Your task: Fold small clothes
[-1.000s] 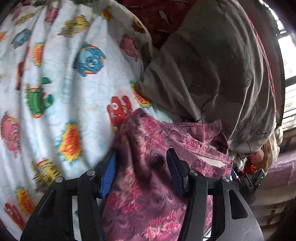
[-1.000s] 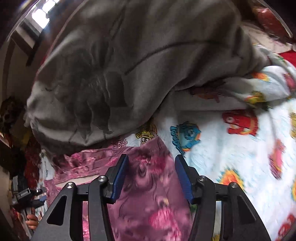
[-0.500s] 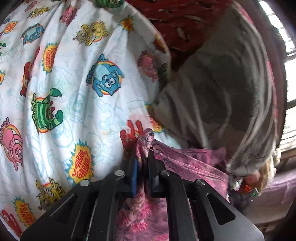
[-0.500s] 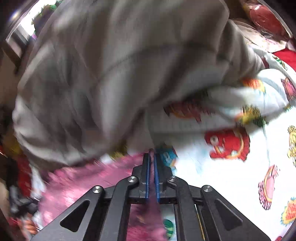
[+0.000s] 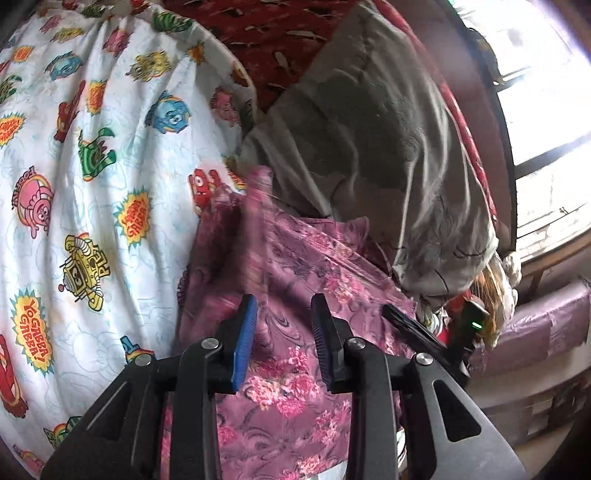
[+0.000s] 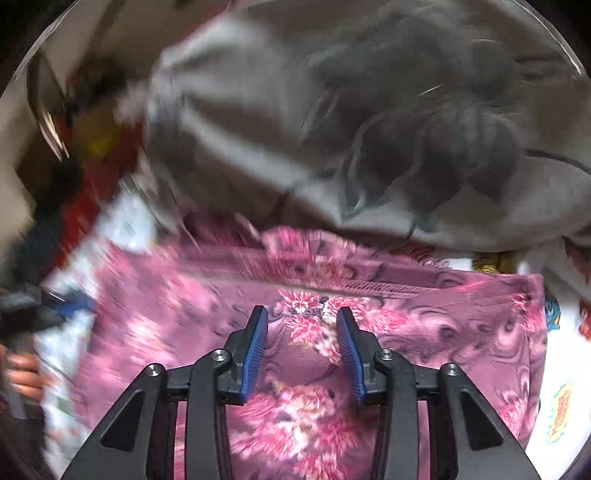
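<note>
A pink floral garment (image 5: pixel 295 258) lies on the cartoon-print bedsheet (image 5: pixel 92 184), with its far edge against a grey blanket. My left gripper (image 5: pixel 284 299) hovers over the garment's near part. Its jaws are opening, and no cloth is pinched between the blue pads. In the right wrist view the same garment (image 6: pixel 443 325) spreads wide under my right gripper (image 6: pixel 301 312). Those jaws are opening too, with only flat fabric below the gap. The right gripper (image 5: pixel 424 328) also shows at the garment's right edge in the left wrist view.
A heaped grey blanket (image 5: pixel 369 129) borders the garment at the back, blurred in the right wrist view (image 6: pixel 332 110). A dark red cover (image 5: pixel 277 33) lies beyond the sheet. A window (image 5: pixel 546 110) is at the right. A hand (image 6: pixel 22 376) holds the left gripper (image 6: pixel 48 302).
Half a second ago both grippers were shut on folds of the pink garment. Both have let go and drawn back with jaws apart, the cloth dropped flatter, and the right view has swung round.
</note>
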The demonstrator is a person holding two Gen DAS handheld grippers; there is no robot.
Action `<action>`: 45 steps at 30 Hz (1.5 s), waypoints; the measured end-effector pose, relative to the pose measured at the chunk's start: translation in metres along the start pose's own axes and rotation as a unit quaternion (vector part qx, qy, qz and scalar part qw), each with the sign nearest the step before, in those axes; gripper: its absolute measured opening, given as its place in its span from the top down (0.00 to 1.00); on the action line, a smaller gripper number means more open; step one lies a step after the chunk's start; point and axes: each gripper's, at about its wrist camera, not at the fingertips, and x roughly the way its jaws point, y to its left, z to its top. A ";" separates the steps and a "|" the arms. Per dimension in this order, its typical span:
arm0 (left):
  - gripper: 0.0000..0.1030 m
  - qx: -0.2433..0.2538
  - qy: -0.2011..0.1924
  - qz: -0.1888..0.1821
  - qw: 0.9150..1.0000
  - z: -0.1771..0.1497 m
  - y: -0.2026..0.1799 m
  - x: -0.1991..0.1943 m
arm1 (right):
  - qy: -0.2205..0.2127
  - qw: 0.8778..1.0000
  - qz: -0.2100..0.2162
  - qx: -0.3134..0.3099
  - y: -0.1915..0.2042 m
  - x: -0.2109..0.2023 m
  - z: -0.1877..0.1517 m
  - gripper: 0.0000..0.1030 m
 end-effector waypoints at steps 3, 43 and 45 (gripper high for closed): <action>0.74 -0.002 -0.041 0.031 0.999 0.006 -0.005 -0.014 | 0.020 0.994 -0.089 -0.053 0.013 0.026 0.006 1.00; 0.59 0.057 0.071 0.127 0.988 -0.117 0.013 -0.005 | 0.001 0.979 -0.021 0.202 -0.091 -0.149 -0.187 0.78; 0.61 0.058 0.071 0.128 0.988 -0.118 0.016 -0.005 | 0.013 0.985 -0.046 0.167 -0.083 -0.139 -0.194 0.84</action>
